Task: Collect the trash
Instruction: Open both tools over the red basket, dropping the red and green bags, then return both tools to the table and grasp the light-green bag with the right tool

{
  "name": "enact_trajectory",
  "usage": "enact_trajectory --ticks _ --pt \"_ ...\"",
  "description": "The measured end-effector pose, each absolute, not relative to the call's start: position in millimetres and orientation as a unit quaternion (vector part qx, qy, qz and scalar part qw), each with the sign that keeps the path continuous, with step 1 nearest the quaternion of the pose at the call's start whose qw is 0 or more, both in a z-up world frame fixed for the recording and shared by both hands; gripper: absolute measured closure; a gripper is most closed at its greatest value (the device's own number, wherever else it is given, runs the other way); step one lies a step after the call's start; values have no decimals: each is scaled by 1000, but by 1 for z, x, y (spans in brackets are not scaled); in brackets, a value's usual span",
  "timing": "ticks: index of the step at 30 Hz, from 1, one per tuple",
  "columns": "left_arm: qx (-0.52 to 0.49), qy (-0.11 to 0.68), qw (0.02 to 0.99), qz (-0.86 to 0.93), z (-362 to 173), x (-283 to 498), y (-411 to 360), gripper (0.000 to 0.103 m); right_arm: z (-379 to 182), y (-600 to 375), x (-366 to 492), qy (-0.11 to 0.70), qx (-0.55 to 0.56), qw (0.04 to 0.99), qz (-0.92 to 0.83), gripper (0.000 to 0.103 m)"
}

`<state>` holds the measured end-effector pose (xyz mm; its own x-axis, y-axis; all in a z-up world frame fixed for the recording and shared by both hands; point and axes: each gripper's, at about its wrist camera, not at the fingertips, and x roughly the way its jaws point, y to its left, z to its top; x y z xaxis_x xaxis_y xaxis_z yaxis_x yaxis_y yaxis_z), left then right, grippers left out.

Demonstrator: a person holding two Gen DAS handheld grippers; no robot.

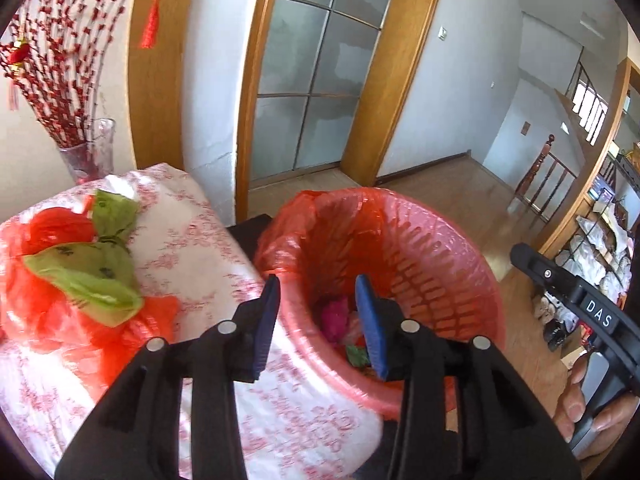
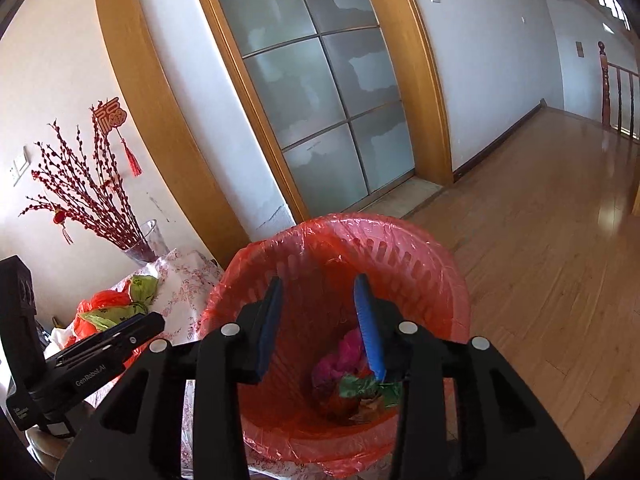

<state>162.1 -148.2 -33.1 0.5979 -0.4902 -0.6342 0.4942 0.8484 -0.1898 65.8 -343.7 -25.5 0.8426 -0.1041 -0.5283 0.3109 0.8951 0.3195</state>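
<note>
A red slatted waste basket (image 1: 440,216) (image 2: 400,232) lined with a red plastic bag stands beside a table. At its bottom lies crumpled pink and green trash (image 1: 334,316) (image 2: 344,356). My left gripper (image 1: 318,280) is open over the basket's near left rim, with nothing between its blue pads. My right gripper (image 2: 318,280) is open above the basket's mouth, also holding nothing. On the table's floral cloth (image 1: 192,240) lie a crumpled green bag (image 1: 96,276) (image 2: 108,314) and a red bag (image 1: 56,224).
A glass vase of red branches (image 1: 92,148) stands at the table's far edge by the wall. Behind the basket is a frosted glass door (image 1: 312,80) in a wooden frame. Wooden floor (image 2: 540,240) stretches right toward a stair railing (image 1: 548,176). Cluttered shelves (image 1: 600,248) are at far right.
</note>
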Motion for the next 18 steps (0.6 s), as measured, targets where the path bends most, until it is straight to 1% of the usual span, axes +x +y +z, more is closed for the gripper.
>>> enact_trajectory --ticks 10,16,18 --pt "0 328 921 -212 -23 136 -71 51 -24 -293 70 273 172 944 -73 65" --pt "-25 321 935 -151 -19 125 -5 43 -21 -251 82 283 155 946 -33 65" --pt "-41 325 936 -130 -20 124 18 43 -19 -237 88 286 150 946 -18 65"
